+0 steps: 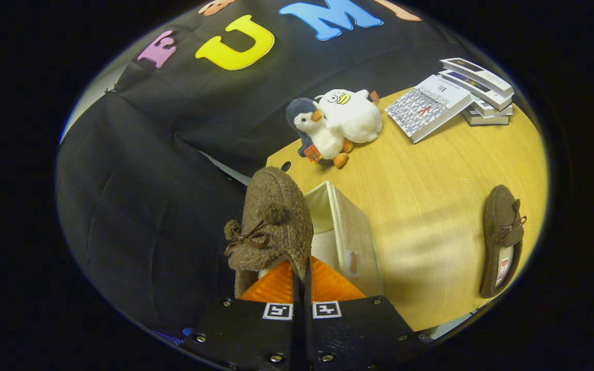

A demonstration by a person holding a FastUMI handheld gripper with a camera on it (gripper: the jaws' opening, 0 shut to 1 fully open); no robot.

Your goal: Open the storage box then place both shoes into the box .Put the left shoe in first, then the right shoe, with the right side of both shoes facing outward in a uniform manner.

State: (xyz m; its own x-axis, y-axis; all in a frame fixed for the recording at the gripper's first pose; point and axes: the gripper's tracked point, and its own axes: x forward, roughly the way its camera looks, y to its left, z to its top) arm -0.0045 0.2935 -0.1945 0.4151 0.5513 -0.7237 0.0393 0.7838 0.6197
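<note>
Brown shoe (271,221), carried above the open storage box (348,232) — you are on the first placement, it seems. Your gripper (300,281) is clamped nearly closed on the shoe's rim. Next, lower it into the box, right side outward. Second shoe (503,242) waits on the counter (431,206) — well apart.
</note>
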